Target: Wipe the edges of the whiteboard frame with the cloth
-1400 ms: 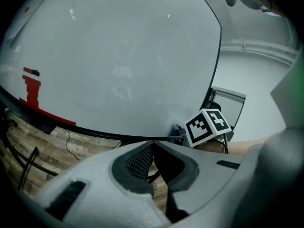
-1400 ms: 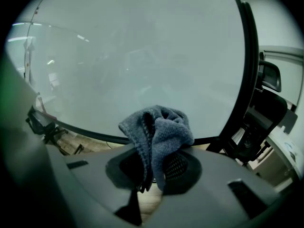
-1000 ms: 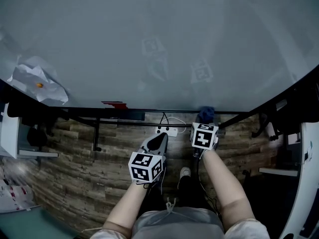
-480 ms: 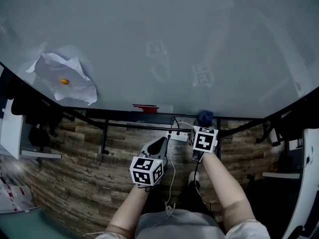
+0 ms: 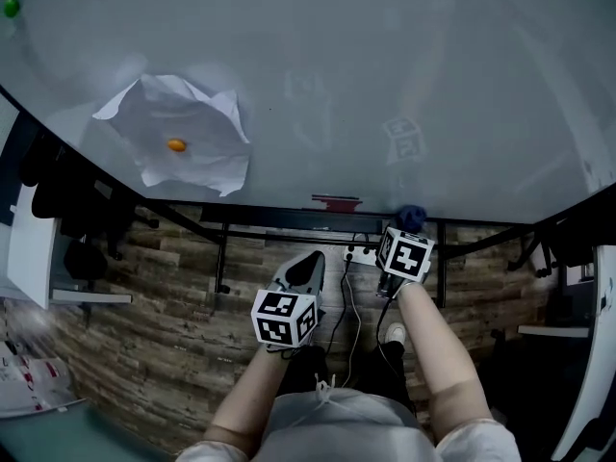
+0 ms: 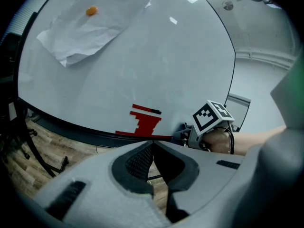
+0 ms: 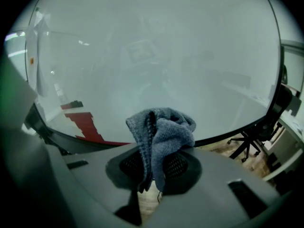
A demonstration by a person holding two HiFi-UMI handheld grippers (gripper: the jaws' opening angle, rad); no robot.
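Cloth (image 7: pixel 160 134) clamped in my right gripper (image 7: pixel 152 167) sits at the bottom edge of the whiteboard frame (image 5: pixel 269 217), left gripper (image 6: pixel 153 161) closed and empty; I judge wiping barely begun, most edges left.

No words, numbers or brand names can be read anywhere. The only signs are black-and-white square code patterns on the cube (image 5: pixel 285 318) of the left gripper (image 5: pixel 311 261) and the cube (image 5: pixel 404 255) of the right gripper (image 5: pixel 409 225). A red stepped mark (image 6: pixel 145 122) sits at the whiteboard's (image 5: pixel 385 85) lower edge, with no legible lettering.
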